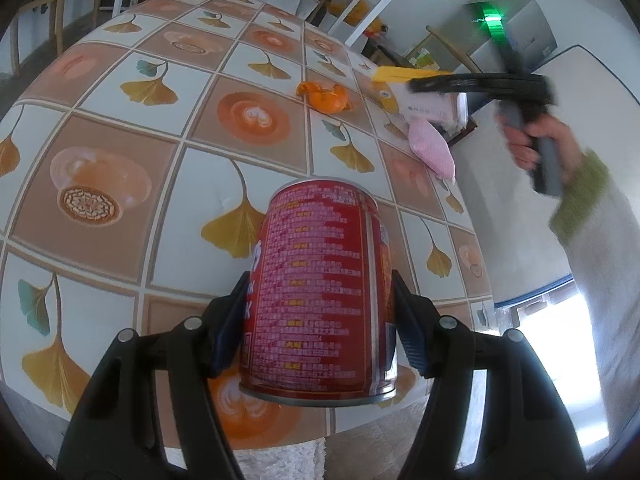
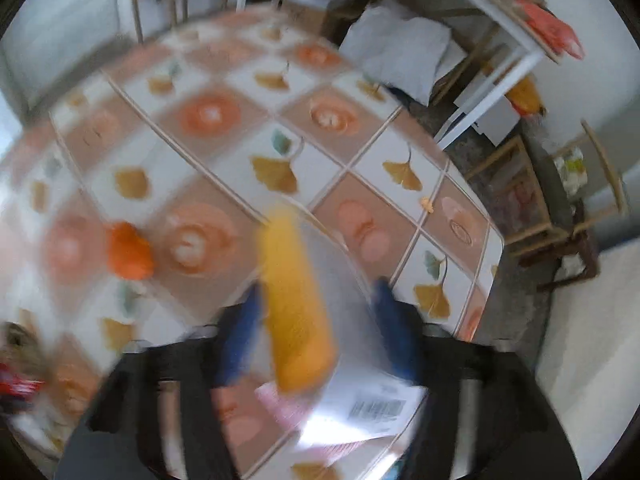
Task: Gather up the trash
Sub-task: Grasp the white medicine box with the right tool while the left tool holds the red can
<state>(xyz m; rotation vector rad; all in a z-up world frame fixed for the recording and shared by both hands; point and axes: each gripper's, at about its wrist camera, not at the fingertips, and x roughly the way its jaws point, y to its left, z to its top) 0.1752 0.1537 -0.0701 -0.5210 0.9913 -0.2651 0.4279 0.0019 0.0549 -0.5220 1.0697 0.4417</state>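
Observation:
My left gripper (image 1: 320, 300) is shut on a red can (image 1: 320, 288) with small printed text, held upright above the near edge of the table (image 1: 120, 148). My right gripper (image 2: 320, 320) is shut on a white and yellow carton (image 2: 320, 320), held over the table's right side; this view is blurred. In the left wrist view the right gripper (image 1: 432, 88) holds the carton (image 1: 424, 100) at the far right. An orange peel (image 1: 324, 96) lies on the table; it also shows in the right wrist view (image 2: 128, 250). A pink packet (image 1: 432, 150) lies at the table's right edge.
The table has a patterned cloth of ginkgo leaves and cups. Behind it stand a white frame table (image 2: 500, 60), wooden chairs (image 2: 560, 220), a grey cushion (image 2: 400, 52) and a grey box with a green light (image 1: 516, 28). A white mattress edge (image 1: 580, 80) is at the right.

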